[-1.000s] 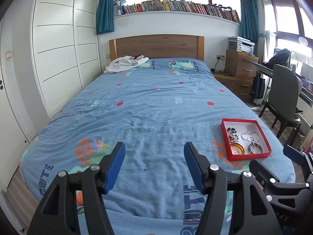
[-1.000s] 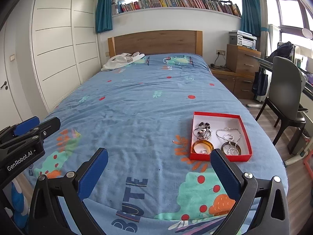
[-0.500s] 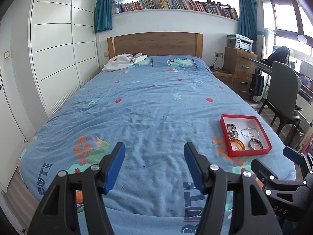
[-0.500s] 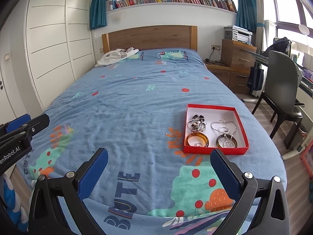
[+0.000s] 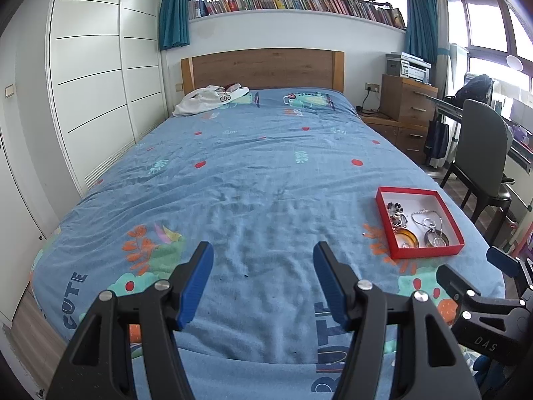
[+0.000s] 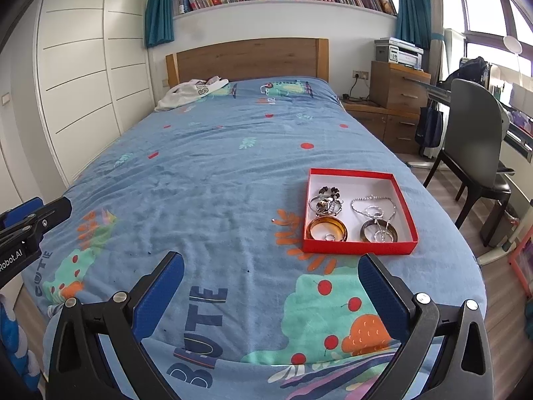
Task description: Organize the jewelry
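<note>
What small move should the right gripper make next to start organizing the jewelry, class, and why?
Probably ease the right gripper forward toward the red box. Its jaws stand wide open and empty over the bedspread, short of the box, where the amber bangle lies nearest its front edge.

Both cams pulled back from bed (image 5: 266,183). Red box (image 6: 358,246) now sits higher and farther off in left view, slightly higher in right view.

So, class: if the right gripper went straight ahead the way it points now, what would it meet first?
Probably the blue bedspread. The right gripper, open and empty, points left of the red box, though depth is unclear.
</note>
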`<action>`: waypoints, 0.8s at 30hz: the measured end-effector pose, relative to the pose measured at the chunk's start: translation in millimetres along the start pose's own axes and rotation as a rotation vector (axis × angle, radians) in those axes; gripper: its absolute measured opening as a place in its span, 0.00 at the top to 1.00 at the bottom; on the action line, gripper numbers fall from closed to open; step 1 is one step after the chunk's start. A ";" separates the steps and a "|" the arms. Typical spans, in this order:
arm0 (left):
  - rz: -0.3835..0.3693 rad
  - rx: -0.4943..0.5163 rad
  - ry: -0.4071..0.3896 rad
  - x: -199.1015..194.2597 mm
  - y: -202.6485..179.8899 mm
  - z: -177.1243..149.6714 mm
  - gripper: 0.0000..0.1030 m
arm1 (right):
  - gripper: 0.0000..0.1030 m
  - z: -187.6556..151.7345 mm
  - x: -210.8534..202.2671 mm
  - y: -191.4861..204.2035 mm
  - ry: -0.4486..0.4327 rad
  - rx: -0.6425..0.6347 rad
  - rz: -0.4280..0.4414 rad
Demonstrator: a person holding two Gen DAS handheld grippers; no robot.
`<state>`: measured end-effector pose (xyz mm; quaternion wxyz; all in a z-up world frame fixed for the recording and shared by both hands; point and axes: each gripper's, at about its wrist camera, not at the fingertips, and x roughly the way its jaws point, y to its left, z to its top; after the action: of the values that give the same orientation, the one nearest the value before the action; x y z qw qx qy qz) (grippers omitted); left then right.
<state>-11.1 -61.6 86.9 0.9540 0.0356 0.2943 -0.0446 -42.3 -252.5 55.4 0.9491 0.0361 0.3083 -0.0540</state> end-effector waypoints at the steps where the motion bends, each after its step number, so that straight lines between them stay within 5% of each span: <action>1: 0.000 0.000 0.001 0.5 0.4 -0.4 0.41 | 0.01 -0.2 0.1 -0.5 0.001 0.001 0.000; 24: -0.001 0.002 0.034 13.5 2.7 -13.3 0.41 | 0.01 -2.8 4.1 -2.9 0.012 0.005 -0.003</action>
<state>-7.1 -58.5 68.4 0.9488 0.0373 0.3103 -0.0446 -41.0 -255.5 50.6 0.9471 0.0381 0.3138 -0.0560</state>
